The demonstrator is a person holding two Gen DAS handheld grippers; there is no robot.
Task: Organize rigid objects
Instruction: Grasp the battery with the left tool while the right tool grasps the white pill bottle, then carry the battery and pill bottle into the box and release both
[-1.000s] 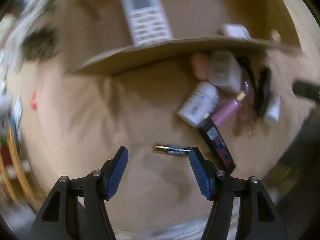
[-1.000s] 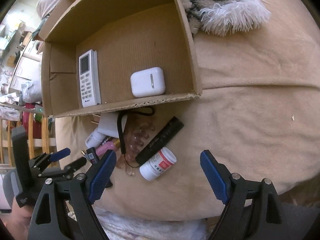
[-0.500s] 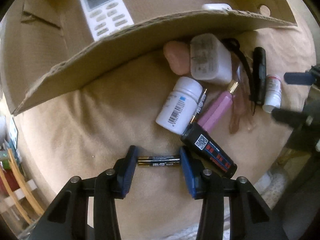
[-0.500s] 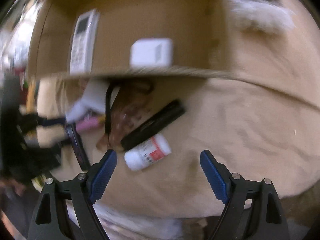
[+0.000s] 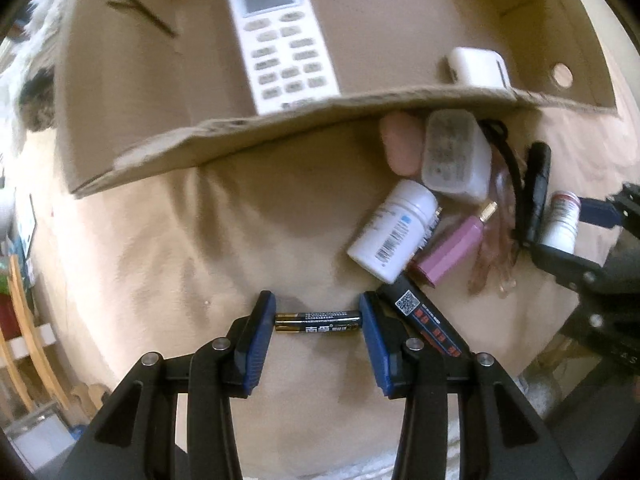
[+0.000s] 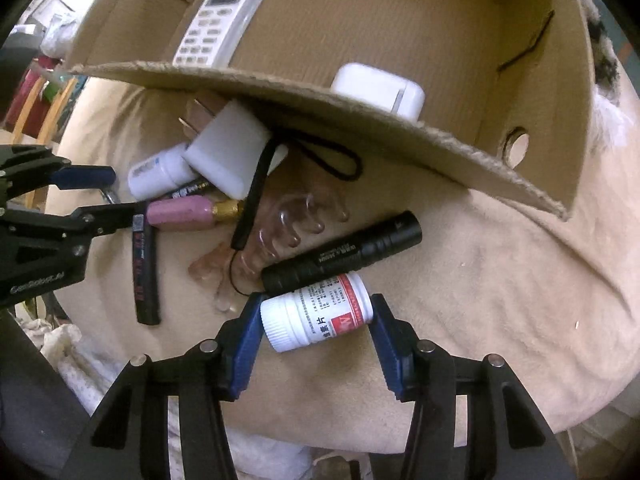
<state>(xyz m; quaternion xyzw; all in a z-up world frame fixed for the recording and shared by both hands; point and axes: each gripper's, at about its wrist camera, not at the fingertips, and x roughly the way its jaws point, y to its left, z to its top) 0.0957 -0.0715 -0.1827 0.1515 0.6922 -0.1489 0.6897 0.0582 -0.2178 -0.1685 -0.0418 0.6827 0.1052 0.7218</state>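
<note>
Cardboard box (image 5: 280,136) holds a remote (image 5: 280,36) and white case (image 5: 478,66). My left tongs (image 5: 318,322) pinch the battery (image 5: 318,321) endwise; my right tongs (image 6: 316,316), just closing, seemingly clamp the bottle (image 6: 316,312), contact unclear.

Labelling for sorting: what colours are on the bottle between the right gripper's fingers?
The bottle is white with a red label, clearest in the right wrist view.
</note>
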